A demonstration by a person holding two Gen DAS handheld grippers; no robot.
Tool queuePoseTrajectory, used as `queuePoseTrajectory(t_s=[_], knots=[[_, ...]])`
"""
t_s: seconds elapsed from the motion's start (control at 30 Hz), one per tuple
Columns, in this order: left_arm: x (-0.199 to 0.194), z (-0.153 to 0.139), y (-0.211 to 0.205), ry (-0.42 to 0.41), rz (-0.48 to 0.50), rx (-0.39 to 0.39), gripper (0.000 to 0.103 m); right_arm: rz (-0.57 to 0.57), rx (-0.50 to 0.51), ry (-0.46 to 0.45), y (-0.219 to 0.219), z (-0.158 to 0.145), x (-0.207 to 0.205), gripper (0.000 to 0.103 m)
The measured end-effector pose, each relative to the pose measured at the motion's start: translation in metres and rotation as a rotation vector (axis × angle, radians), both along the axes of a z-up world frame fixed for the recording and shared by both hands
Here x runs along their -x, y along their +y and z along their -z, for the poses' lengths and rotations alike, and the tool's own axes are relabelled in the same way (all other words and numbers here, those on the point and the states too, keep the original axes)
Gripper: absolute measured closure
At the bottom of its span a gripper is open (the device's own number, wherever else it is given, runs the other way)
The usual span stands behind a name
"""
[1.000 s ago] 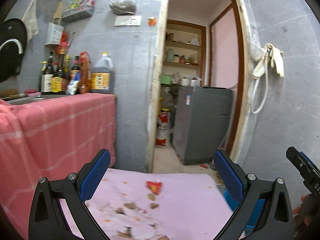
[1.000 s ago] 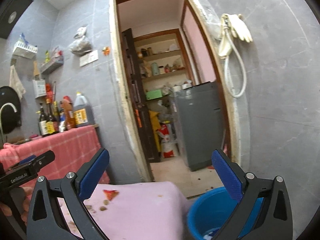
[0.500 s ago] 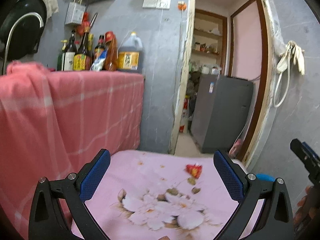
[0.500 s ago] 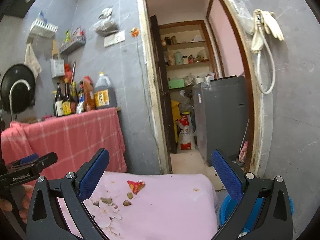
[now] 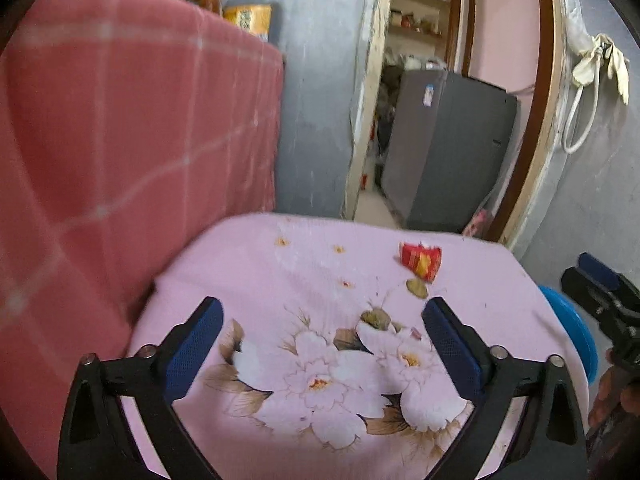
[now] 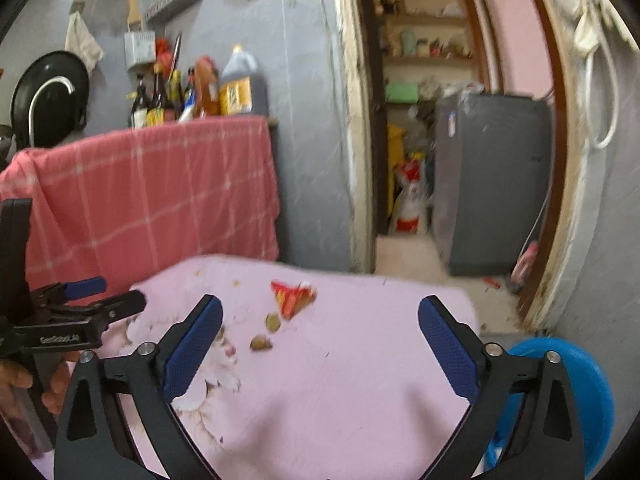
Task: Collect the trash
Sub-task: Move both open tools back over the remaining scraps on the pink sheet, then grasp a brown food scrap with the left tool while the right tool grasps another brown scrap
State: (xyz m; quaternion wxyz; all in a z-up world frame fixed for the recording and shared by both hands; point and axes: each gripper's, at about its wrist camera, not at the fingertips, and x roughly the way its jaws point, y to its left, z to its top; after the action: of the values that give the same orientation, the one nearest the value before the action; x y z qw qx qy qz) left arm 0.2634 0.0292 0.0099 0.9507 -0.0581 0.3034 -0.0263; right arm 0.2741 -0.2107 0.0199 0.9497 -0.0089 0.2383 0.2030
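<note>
A crumpled red wrapper lies on the pink floral cloth covering the table, with two small brown scraps just in front of it. The wrapper also shows in the right wrist view, with the scraps near it. My left gripper is open and empty, hovering over the printed flowers, short of the trash. My right gripper is open and empty above the cloth, to the right of the wrapper. A blue bucket stands on the floor at the table's right.
A counter draped in red checked cloth stands left of the table, with bottles on top. A doorway behind leads to a grey appliance and shelves. A hose and gloves hang on the right wall.
Both grippers have tilted down and moved closer to the table. The wrapper and scraps now sit nearer the fingers. Both stay open.
</note>
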Motion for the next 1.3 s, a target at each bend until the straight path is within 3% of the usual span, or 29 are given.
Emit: queuePoseTrajectory(t_s=[0.3, 0.43, 0.67, 0.93, 1.3], knots=[[-0.031, 0.022, -0.009, 0.168, 0.089, 0.006, 0.050, -0.072, 0.062, 0.178, 0.018, 0.034, -0.027, 0.037], [-0.041, 0.027, -0.014, 0.208, 0.128, 0.018, 0.064, -0.088, 0.059, 0.222, 0.020, 0.041, -0.034, 0.044], [-0.059, 0.034, -0.026, 0.249, 0.169, 0.009, 0.068, -0.098, 0.070, 0.261, 0.022, 0.046, -0.041, 0.045], [-0.071, 0.039, -0.024, 0.272, 0.186, 0.033, 0.092, -0.119, 0.074, 0.308, 0.029, 0.050, -0.049, 0.048], [-0.070, 0.038, -0.012, 0.259, 0.190, 0.103, 0.094, -0.191, 0.083, 0.399, 0.061, 0.061, -0.070, 0.056]])
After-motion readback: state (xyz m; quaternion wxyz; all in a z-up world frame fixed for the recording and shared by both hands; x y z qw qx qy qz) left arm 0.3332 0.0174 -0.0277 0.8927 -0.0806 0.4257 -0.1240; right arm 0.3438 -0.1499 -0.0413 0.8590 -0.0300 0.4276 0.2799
